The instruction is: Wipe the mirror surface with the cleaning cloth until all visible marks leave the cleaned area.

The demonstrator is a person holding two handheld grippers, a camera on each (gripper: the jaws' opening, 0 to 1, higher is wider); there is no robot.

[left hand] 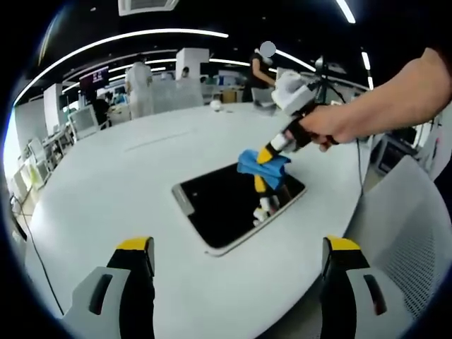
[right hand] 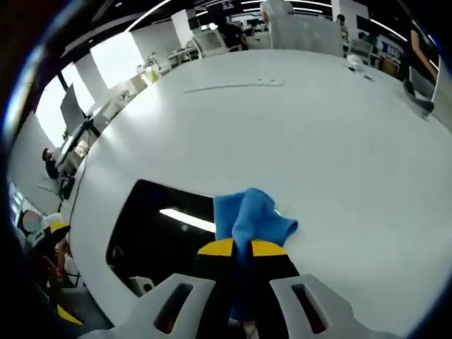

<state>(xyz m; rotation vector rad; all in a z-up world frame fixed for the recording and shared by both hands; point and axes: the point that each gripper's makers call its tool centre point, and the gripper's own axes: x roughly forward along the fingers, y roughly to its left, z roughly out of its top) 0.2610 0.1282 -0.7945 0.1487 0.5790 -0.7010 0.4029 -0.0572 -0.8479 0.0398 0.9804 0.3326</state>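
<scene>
- In the left gripper view, the left hand-held gripper [left hand: 237, 256] is seen at the bottom with its two yellow-tipped jaws spread wide apart; nothing is held between them and nothing is touched.
- Just beyond those jaws, the mirror [left hand: 229, 203], a dark rectangular panel with a pale edge, is seen lying flat on the white desk [left hand: 127, 183], apart from the left hand-held gripper.
- At the far right edge of the mirror, the blue cleaning cloth [left hand: 263, 162] is pressed down by the right hand-held gripper [left hand: 267, 154], which is held in a person's hand [left hand: 332, 127] reaching in from the right.
- A reflection of the gripper and cloth is shown in the mirror directly beneath them.
- In the right gripper view, the right hand-held gripper [right hand: 242, 248] is seen with its jaws closed together on the cleaning cloth [right hand: 248, 222], a fold of blue fabric bunched up above the yellow tips.
- The cloth is seen at the right edge of the mirror [right hand: 155, 226], partly over the dark glass and partly over the desk [right hand: 304, 127].
- A bright strip of ceiling light is reflected in the mirror to the left of the cloth.
- Farther off, the desk surface is seen stretching away, with office furniture and standing people beyond its far edge.
</scene>
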